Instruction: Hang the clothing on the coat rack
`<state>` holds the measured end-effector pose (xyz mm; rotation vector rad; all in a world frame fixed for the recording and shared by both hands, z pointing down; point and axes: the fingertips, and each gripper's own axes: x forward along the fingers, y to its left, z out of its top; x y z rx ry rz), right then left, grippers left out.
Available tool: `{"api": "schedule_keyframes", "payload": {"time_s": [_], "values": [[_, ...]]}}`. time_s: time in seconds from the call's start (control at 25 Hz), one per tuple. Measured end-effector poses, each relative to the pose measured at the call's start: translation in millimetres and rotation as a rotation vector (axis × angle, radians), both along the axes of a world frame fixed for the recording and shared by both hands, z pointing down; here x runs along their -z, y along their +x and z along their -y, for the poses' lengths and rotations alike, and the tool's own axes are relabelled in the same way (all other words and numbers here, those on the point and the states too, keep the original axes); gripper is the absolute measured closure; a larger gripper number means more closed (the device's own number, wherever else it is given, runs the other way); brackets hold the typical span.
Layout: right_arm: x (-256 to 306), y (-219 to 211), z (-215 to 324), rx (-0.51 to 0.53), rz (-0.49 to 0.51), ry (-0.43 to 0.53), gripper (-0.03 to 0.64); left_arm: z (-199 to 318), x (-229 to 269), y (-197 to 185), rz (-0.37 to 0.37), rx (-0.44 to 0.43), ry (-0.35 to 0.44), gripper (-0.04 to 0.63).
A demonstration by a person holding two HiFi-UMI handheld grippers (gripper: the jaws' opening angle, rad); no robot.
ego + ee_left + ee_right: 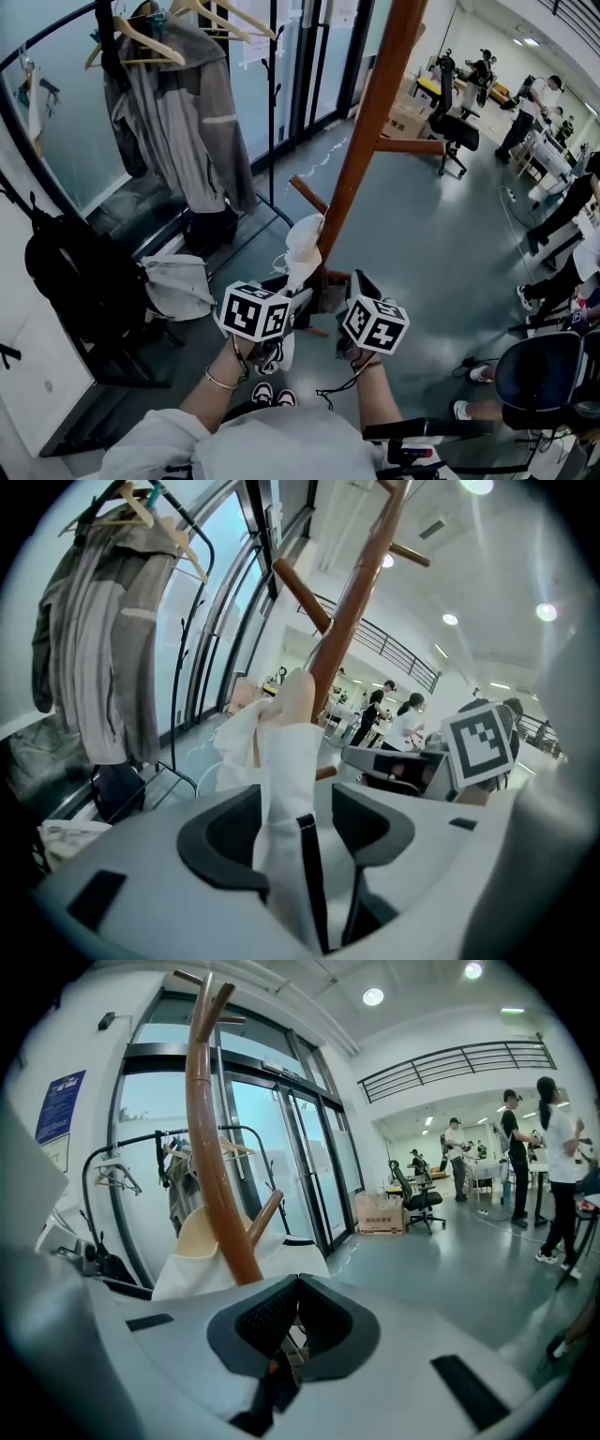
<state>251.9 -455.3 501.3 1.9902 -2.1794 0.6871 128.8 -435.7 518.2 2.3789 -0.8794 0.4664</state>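
Room: grey floor [441, 244], wooden coat rack [366, 141] ahead.
Garment: white garment [286, 752] draped at a low peg, clamped between left gripper [295, 822] jaws.
Right gripper [295, 1312]: jaws pressed together, near the pole.
Pose: both grippers level, side by side.

Brown wooden coat rack [373, 122]: pole runs up centre frame, one peg low on left, one higher on right. White garment [303, 246] bunched against pole at low peg. Left gripper [292, 305] at garment's lower end. Right gripper [354, 286] just beside pole foot. Both marker cubes face camera. Grey jacket [187, 112] on hanger, black rail, upper left. Black backpack [80, 272] far left, white bag [178, 286] beside it. Office chair [457, 131] and people well back, right.
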Motion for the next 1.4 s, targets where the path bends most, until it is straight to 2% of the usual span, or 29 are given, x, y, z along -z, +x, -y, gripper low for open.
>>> {"api": "schedule_keyframes", "payload": {"time_s": [0.28,0.44,0.6,0.72,0.76,0.96,1.12,1.4], "values": [[2,-11,-2,0.066,0.016,0.022,0.594,-11,29,-27,-0.115,0.136,0.083,0.367],[6,-16,-4,0.080,0.005,0.041,0.594,-16,42,-48,-0.122,0.235,0.153,0.374],[12,-27,-14,0.100,-0.019,0.057,0.594,-16,55,-75,-0.103,0.358,0.242,0.503],[16,-37,-27,0.107,-0.056,0.066,0.594,-18,57,-92,-0.096,0.412,0.268,0.567],[18,-39,-31,0.102,-0.063,0.068,0.594,-20,57,-96,-0.104,0.416,0.267,0.586],[21,-45,-56,0.045,-0.068,0.068,0.594,-32,45,-107,-0.111,0.391,0.227,0.588],[22,-47,-74,0.008,-0.089,0.064,0.594,-37,42,-119,-0.085,0.396,0.243,0.588],[26,-51,-93,-0.010,-0.110,0.054,0.595,-44,47,-120,-0.121,0.361,0.239,0.588]]}}
